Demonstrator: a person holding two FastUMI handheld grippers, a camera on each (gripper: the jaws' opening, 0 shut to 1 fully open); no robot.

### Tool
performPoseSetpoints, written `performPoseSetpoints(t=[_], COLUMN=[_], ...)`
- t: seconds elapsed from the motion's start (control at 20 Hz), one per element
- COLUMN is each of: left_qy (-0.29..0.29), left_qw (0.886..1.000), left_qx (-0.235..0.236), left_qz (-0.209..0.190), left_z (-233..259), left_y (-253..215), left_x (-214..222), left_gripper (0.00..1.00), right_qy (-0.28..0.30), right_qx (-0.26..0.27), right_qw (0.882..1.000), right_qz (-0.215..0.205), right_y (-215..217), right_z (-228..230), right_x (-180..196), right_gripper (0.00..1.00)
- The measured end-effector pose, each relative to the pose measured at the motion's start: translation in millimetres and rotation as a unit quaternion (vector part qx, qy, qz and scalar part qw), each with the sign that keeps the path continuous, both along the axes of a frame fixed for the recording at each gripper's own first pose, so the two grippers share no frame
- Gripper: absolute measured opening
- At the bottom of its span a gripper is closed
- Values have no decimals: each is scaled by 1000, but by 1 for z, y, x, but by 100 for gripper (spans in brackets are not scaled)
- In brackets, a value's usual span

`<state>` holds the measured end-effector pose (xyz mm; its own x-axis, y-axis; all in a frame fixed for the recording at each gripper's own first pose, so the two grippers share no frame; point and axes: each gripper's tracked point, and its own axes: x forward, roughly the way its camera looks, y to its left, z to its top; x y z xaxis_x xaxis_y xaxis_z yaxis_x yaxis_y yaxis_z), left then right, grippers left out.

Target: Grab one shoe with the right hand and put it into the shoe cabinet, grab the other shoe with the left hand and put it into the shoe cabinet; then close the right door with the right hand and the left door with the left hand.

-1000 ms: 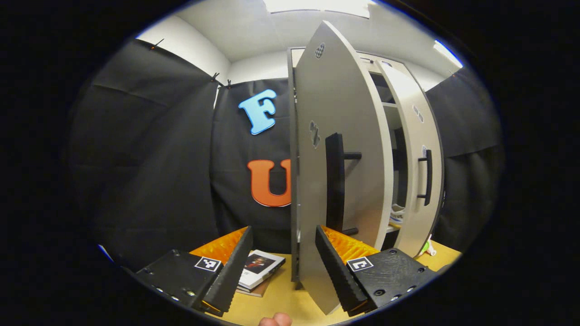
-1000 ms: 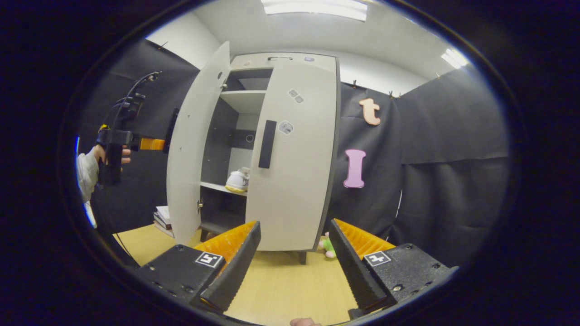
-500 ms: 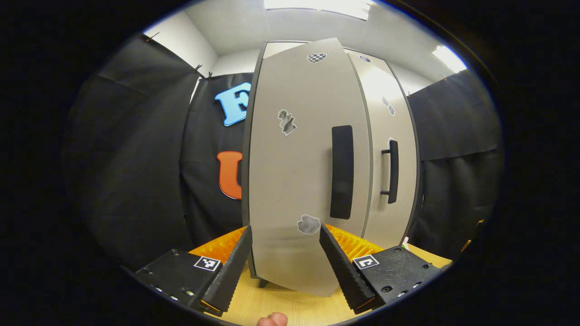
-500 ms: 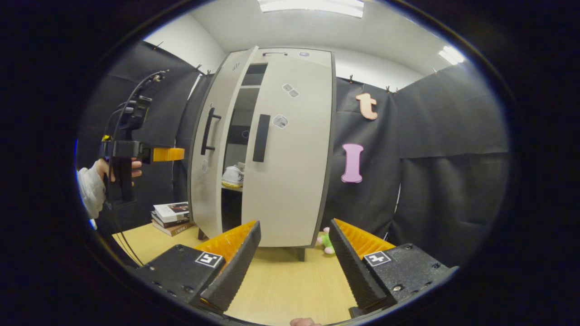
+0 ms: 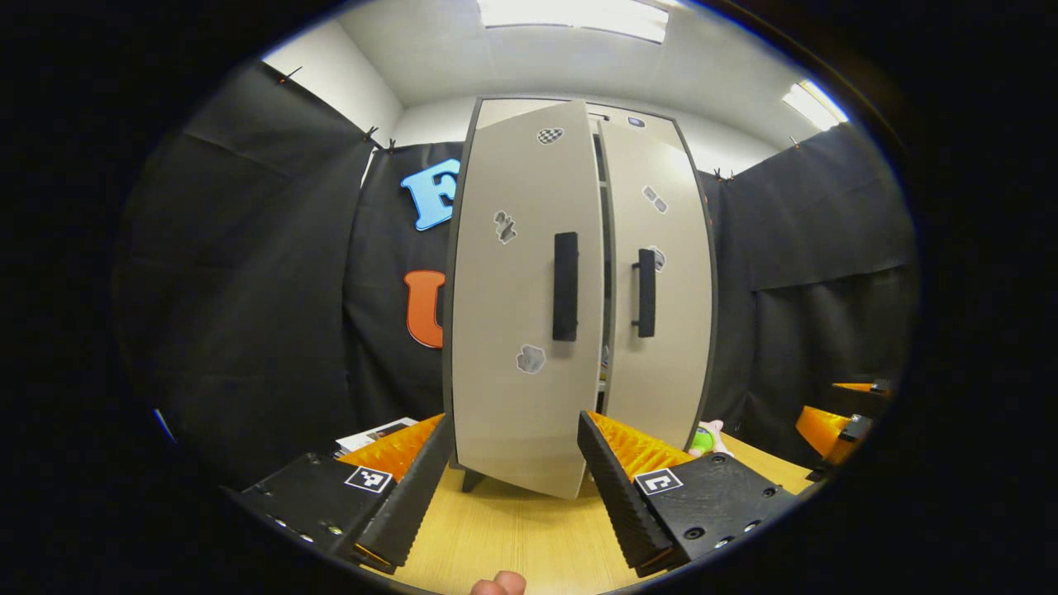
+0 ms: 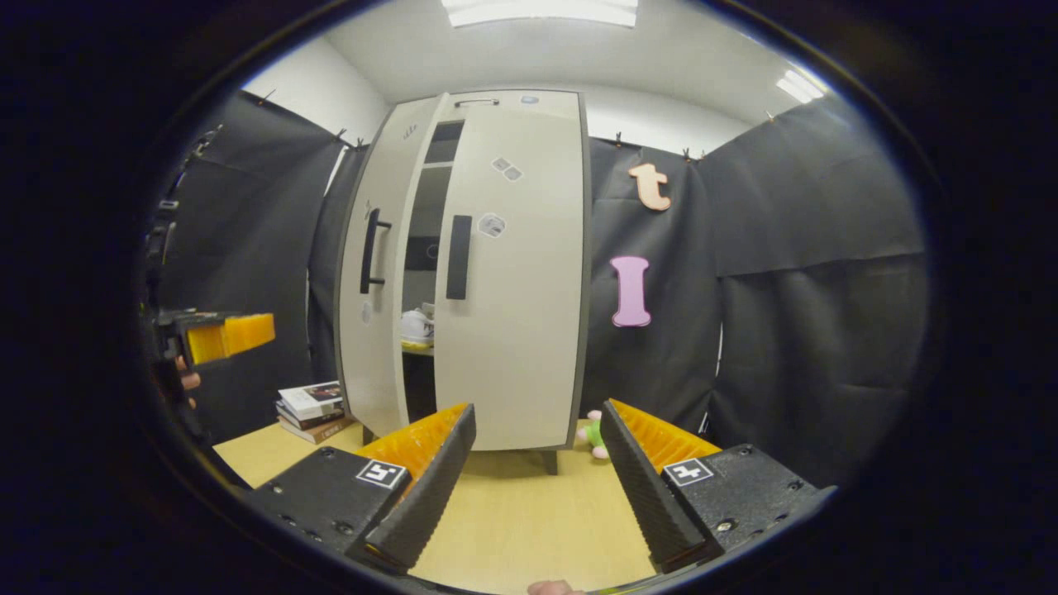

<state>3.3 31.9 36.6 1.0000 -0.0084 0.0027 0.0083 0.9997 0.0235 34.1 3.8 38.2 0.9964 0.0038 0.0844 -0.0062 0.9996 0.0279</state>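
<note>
The tall pale shoe cabinet [image 5: 579,132] stands in front of me on the wooden floor. In the left gripper view its left door [image 5: 512,330] is almost shut, with a narrow dark gap beside the right door [image 5: 661,347]. My left gripper [image 5: 514,430] is open a short way in front of the left door and holds nothing. In the right gripper view the left door [image 6: 368,330] still stands slightly ajar, and a white shoe [image 6: 417,325] shows on a shelf through the gap. The right door [image 6: 512,314] is shut. My right gripper [image 6: 537,413] is open and empty, further back from the cabinet.
A stack of books [image 6: 310,403] lies on the floor left of the cabinet. A small green and pink plush toy [image 6: 593,434] sits by its right foot. Black cloth walls close in both sides. Bare wooden floor [image 6: 529,512] lies between me and the cabinet.
The left door has swung from wide open to nearly shut. My left gripper has drawn back from it and lowered. The right gripper has barely moved.
</note>
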Motion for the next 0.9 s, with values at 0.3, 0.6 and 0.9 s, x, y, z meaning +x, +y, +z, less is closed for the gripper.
performPoseSetpoints(t=[0.3, 0.6, 0.9], left_qy=[20, 18, 22], left_qw=[998, 999, 999], left_qx=[-26, -22, -14], left_qz=[-48, -45, -42], left_z=[-22, -22, -31], left_y=[-45, -40, -37], left_x=[-13, -5, -3], left_gripper=[91, 91, 91], right_qy=[-2, 3, 15], right_qx=[-1, -3, -2], right_qw=[1000, 1000, 999], right_qz=[15, 25, 29], right_y=[11, 18, 19], right_z=[2, 1, -6], right_x=[-1, -2, 0], right_gripper=[98, 98, 98])
